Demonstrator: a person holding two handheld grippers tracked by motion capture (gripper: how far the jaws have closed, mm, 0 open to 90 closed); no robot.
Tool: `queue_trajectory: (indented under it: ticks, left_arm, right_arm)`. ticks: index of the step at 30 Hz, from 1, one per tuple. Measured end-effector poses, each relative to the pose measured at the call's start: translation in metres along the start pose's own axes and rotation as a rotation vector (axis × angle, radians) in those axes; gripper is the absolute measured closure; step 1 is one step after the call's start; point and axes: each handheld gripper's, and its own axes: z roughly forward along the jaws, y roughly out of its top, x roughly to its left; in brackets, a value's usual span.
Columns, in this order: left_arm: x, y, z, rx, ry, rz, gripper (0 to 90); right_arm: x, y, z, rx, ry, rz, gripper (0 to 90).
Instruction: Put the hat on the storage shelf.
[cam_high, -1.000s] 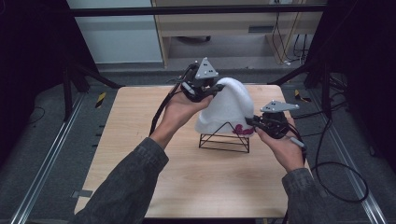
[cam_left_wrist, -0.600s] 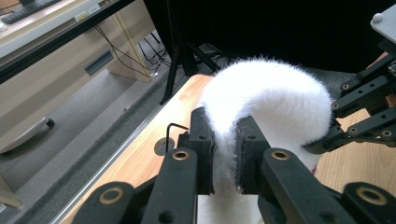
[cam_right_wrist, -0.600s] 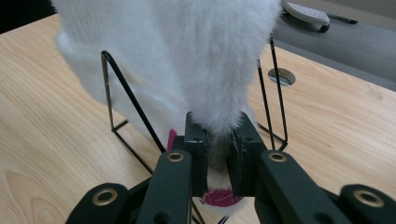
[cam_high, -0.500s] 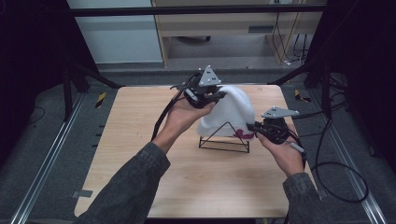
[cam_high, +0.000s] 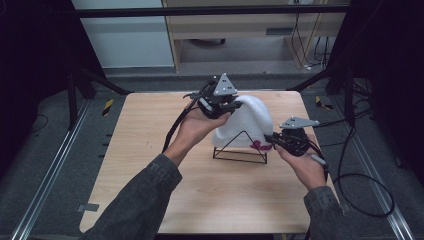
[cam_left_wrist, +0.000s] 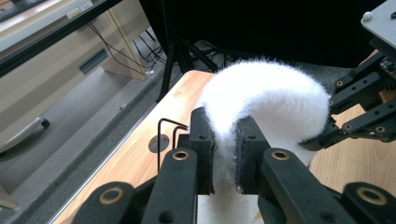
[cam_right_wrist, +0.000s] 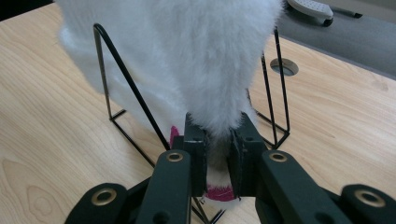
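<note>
The fluffy white sock (cam_high: 247, 122) arches over the black wire rack (cam_high: 240, 149) in the middle of the wooden table (cam_high: 140, 150), and you have it pinched at both ends. Your left gripper (cam_left_wrist: 224, 154) is clenched on the plain white end, held up above the rack's peak; your right gripper (cam_right_wrist: 219, 158) is clamped on the end with the pink trim (cam_right_wrist: 219, 192), low beside the rack's base.

Compared with a second ago, your left hand (cam_high: 197, 125) has carried its end a little higher and further over toward the far side, so the sock now bows more tightly across the apex, while your right hand (cam_high: 305, 167) has hardly shifted. That suggests you are pulling the sock over the rack, with the low end acting as the anchor.

Beyond the table edge lie grey floor, a metal rail (cam_high: 45, 185) and trailing cables (cam_high: 360, 185).
</note>
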Motion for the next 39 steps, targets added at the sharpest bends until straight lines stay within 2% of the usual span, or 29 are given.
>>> queue_trajectory:
  ticks: [16, 20, 22, 28, 29, 36, 39]
  left_arm:
    - [-0.008, -0.011, 0.009, 0.02, -0.007, 0.003, 80.1]
    - [-0.009, -0.015, 0.012, 0.028, -0.002, 0.003, 80.1]
    - [-0.009, -0.019, 0.014, 0.028, -0.004, -0.009, 80.1]
    - [-0.009, -0.025, 0.016, 0.044, -0.004, -0.01, 80.0]
    - [-0.009, -0.029, 0.018, 0.041, -0.014, -0.025, 80.0]
    - [-0.011, -0.035, 0.018, 0.041, -0.012, -0.027, 80.0]
    - [-0.012, -0.037, 0.019, 0.048, -0.015, -0.026, 79.9]
  right_arm:
    - [-0.001, -0.013, 0.007, 0.034, -0.006, 0.006, 78.9]
    - [0.001, -0.015, 0.01, 0.058, 0.004, -0.013, 78.6]
    - [0.001, -0.016, 0.012, 0.06, 0.006, -0.002, 78.5]
    - [0.0, -0.021, 0.02, 0.079, 0.014, -0.001, 78.0]
    - [0.0, -0.021, 0.02, 0.079, 0.014, -0.001, 78.0]
    - [0.001, -0.026, 0.024, 0.09, 0.021, 0.015, 77.8]
    - [0.001, -0.027, 0.024, 0.093, 0.018, 0.006, 77.9]
